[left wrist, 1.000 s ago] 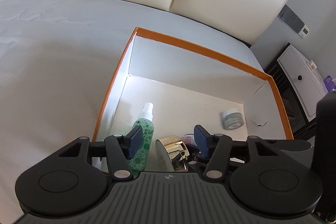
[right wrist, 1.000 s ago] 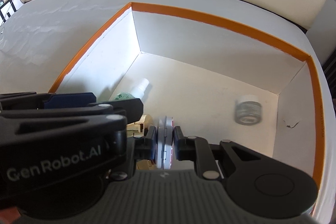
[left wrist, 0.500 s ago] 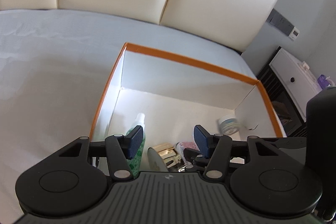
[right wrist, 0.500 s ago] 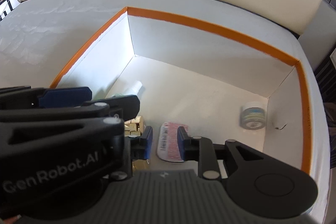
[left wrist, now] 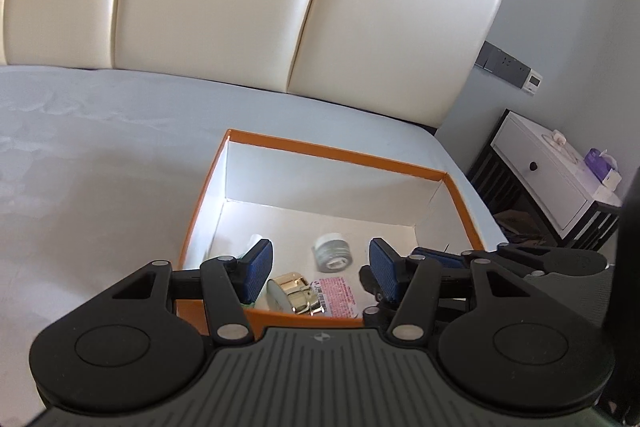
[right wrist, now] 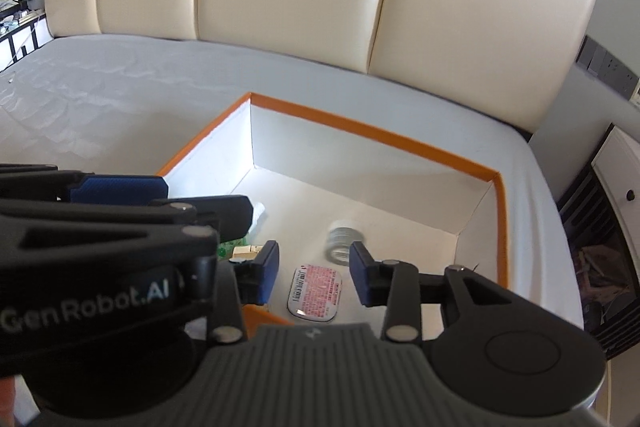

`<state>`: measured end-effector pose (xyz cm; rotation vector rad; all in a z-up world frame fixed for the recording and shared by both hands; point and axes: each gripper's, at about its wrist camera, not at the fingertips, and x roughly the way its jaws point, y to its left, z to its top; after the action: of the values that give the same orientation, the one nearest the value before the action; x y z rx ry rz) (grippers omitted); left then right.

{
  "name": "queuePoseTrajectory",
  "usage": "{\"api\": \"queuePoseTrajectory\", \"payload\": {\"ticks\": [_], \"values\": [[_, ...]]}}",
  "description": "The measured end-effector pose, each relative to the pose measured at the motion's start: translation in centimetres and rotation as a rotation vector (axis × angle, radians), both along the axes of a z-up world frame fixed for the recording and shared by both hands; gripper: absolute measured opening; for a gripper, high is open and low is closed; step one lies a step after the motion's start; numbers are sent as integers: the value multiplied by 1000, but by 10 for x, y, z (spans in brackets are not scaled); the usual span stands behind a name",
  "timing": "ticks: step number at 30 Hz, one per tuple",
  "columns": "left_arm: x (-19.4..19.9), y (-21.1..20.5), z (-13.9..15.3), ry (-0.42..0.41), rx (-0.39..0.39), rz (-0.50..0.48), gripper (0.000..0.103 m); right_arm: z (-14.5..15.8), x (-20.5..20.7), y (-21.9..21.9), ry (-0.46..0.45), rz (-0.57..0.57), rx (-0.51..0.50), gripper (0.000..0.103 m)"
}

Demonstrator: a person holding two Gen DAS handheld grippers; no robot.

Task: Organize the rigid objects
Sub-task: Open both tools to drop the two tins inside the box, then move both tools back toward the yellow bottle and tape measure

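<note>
An open orange-rimmed box (left wrist: 336, 151) (right wrist: 372, 135) with white walls lies on the bed. On its floor are a flat pink-labelled tin (right wrist: 316, 291) (left wrist: 336, 293), a small round jar (left wrist: 333, 252) (right wrist: 344, 241), a gold object (left wrist: 294, 293) and a green spray bottle (left wrist: 256, 241), mostly hidden behind the fingers. My left gripper (left wrist: 320, 267) is open and empty above the box's near edge. My right gripper (right wrist: 314, 273) is open and empty above the tin. The left gripper shows at the left of the right wrist view (right wrist: 120, 211).
The box sits on a grey bed sheet (left wrist: 100, 167) in front of a cream padded headboard (left wrist: 240, 7). A white bedside cabinet (left wrist: 552, 179) stands to the right of the bed.
My right gripper opened and let go of the pink tin, which now lies flat on the box floor. Both grippers have risen and pulled back from the box. The small jar has rolled.
</note>
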<state>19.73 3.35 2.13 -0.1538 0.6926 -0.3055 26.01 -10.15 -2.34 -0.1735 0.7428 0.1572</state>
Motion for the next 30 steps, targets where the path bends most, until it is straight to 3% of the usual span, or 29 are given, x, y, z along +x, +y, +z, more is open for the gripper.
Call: {"api": "queuePoseTrajectory", "payload": {"ticks": [11,16,20,24,30], "values": [[-51,10,3,-32,68,11,65,11,-62,-4,-97,20,34,46],[-71,17,-3,-42,96,22,64,0,-93,-1,-112,26,61,50],[-80,20,-12,-28,127,5,64,-16,-109,-1,-74,15,99,52],[-82,25,-26,37,180,-29,64,-30,-120,1,-32,2,132,58],[-74,52,-47,233,109,-45,64,-53,-129,2,59,-33,174,58]]}}
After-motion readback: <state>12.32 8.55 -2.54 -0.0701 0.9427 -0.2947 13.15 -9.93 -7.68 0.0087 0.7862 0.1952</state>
